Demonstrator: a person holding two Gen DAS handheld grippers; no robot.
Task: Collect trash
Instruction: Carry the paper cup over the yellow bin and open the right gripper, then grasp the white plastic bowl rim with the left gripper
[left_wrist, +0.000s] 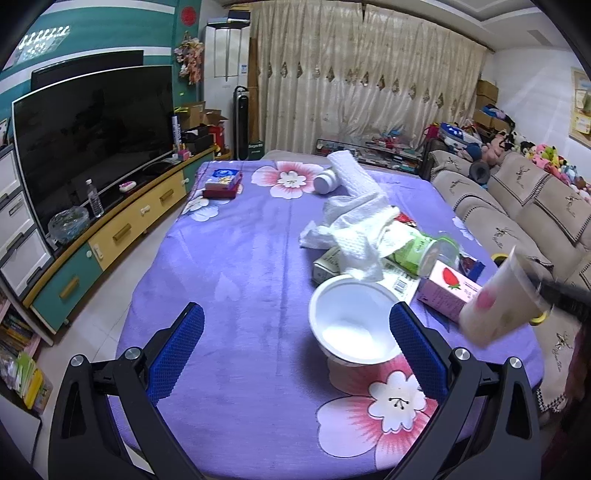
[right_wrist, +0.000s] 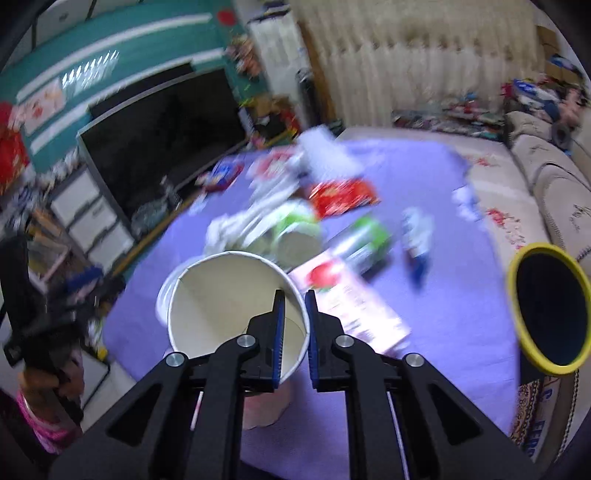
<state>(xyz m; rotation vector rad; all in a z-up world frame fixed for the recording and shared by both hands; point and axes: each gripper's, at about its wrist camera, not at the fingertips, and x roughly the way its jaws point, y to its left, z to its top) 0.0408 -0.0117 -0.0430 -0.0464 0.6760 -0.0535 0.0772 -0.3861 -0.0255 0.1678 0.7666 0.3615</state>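
Lower centre, right wrist view: our right gripper (right_wrist: 294, 332) pinches the tall cream paper cup (right_wrist: 229, 295) by its rim (one finger inside). Our left gripper (left_wrist: 295, 354) gapes empty beside the white plastic bowl (left_wrist: 351, 317) on the purple floral cloth (left_wrist: 229, 295).

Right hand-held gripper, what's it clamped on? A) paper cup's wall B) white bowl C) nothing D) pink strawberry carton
A: the right hand-held gripper pinches the paper cup by its wall, one finger inside the rim and one outside; the pink strawberry carton lies on the cloth beyond.
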